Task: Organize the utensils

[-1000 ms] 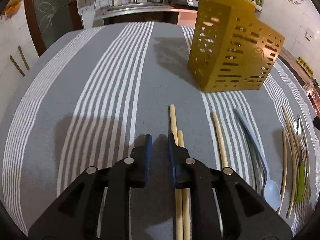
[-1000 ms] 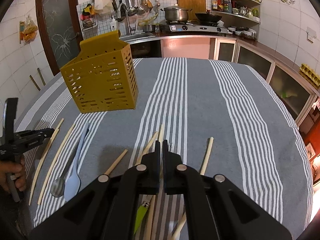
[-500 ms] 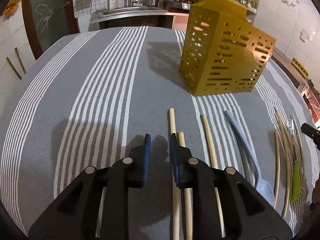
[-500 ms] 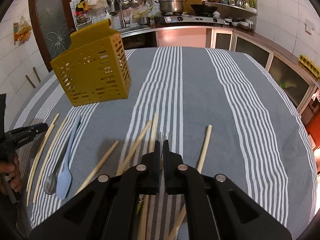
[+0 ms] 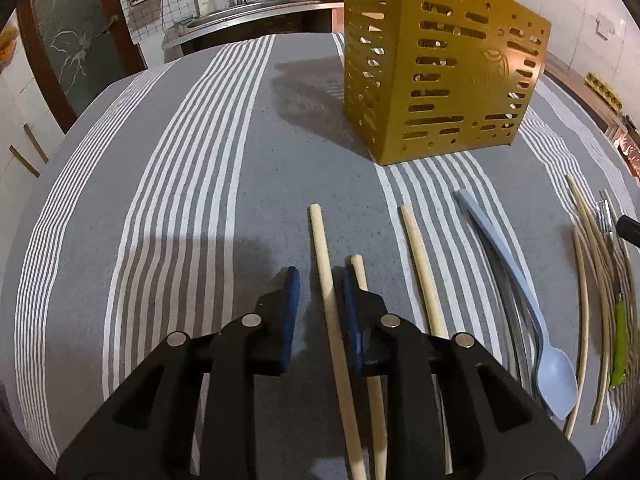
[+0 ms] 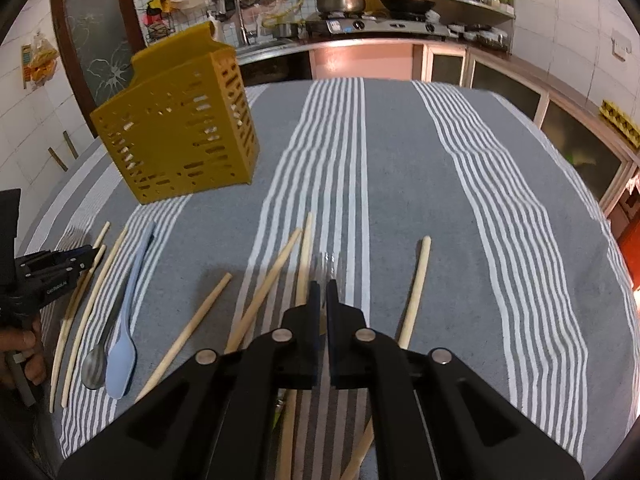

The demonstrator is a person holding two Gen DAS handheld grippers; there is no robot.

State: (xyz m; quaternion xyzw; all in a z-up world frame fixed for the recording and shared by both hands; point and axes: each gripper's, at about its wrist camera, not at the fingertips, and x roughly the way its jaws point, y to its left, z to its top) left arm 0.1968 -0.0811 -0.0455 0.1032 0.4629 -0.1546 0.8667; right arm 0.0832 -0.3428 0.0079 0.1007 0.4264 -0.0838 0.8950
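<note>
A yellow perforated utensil holder [image 5: 440, 64] stands on the striped cloth; it also shows in the right wrist view [image 6: 176, 120]. My left gripper [image 5: 320, 276] is open low over the table, its jaws on either side of a wooden chopstick [image 5: 326, 276]. A second chopstick [image 5: 360, 276] lies just outside the right jaw. A third chopstick [image 5: 420, 264], a blue spoon [image 5: 516, 284] and a green-handled fork [image 5: 620, 340] lie to the right. My right gripper [image 6: 320, 286] is shut and empty, above a fork [image 6: 329, 262] among several chopsticks [image 6: 264, 288].
The grey striped tablecloth [image 6: 400, 168] covers the table. A metal spoon [image 6: 94, 364] lies beside the blue spoon [image 6: 128, 320] in the right wrist view. A kitchen counter with a sink and stove [image 6: 372, 28] stands behind the table.
My left gripper has opened wider and shifted right and forward, so that one chopstick now lies between its jaws. The right gripper has moved slightly forward and stays shut.
</note>
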